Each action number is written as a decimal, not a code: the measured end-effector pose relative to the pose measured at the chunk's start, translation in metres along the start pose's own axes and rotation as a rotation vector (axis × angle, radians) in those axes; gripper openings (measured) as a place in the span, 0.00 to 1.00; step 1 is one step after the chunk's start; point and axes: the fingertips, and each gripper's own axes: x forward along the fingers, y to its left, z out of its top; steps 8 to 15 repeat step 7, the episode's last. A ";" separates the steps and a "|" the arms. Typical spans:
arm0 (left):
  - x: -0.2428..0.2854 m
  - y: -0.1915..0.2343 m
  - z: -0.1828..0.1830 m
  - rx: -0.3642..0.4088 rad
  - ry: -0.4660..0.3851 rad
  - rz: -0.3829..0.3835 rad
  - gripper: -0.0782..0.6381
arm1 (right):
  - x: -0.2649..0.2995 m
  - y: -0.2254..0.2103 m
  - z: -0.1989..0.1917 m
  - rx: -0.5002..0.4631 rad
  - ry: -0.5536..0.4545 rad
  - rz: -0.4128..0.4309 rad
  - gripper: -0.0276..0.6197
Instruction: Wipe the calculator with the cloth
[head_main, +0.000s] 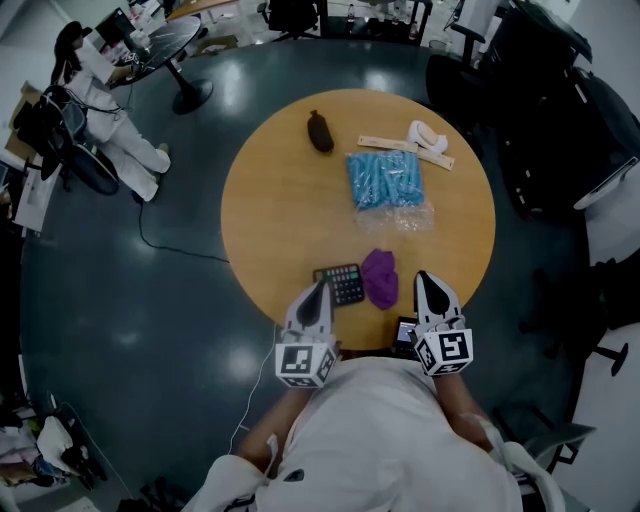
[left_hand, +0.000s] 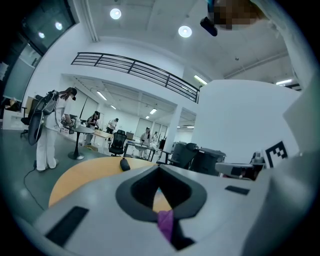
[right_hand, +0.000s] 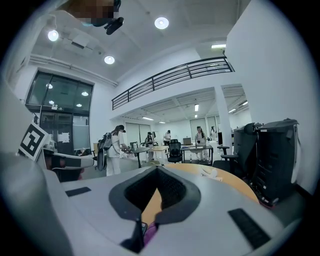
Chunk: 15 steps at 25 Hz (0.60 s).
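Risks, left to right. My left claw (head_main: 321, 285) is closed tight with nothing in it, its tip at the left edge of the calculator (head_main: 341, 283). From the head view I cannot tell whether it touches. A nudge from that closed tip would likely slide the calculator, which looks light and sits on a smooth worktop (head_main: 270, 200) close to the near rim. A push toward me could send it over the edge.

The cloth (head_main: 380, 278) is bunched into a lump just right of the calculator. A pinch there may catch only one fold, so the rest could drag and snag the calculator's corner. If any wiping is done with the calculator unheld, I judge it would skate rather than come clean.

My right claw (head_main: 428, 277) is also closed and empty, right of the cloth and clear of it.

The scene fits two stages: the cloth not yet picked up, or put down again after the wipe.

Condition of the task's things: the calculator is dark and lies flat and face up, its key grid visible, slightly skewed to the rim. I can make out no dirt or smears at this range. The cloth is purple, crumpled and not spread.
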 end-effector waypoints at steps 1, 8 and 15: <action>0.000 0.000 0.000 0.000 0.000 -0.001 0.12 | 0.000 0.000 0.001 0.000 -0.001 0.001 0.07; 0.001 0.002 0.001 -0.007 0.001 0.008 0.12 | 0.004 0.000 0.003 -0.002 0.002 0.007 0.07; 0.001 0.002 0.001 -0.007 0.001 0.008 0.12 | 0.004 0.000 0.003 -0.002 0.002 0.007 0.07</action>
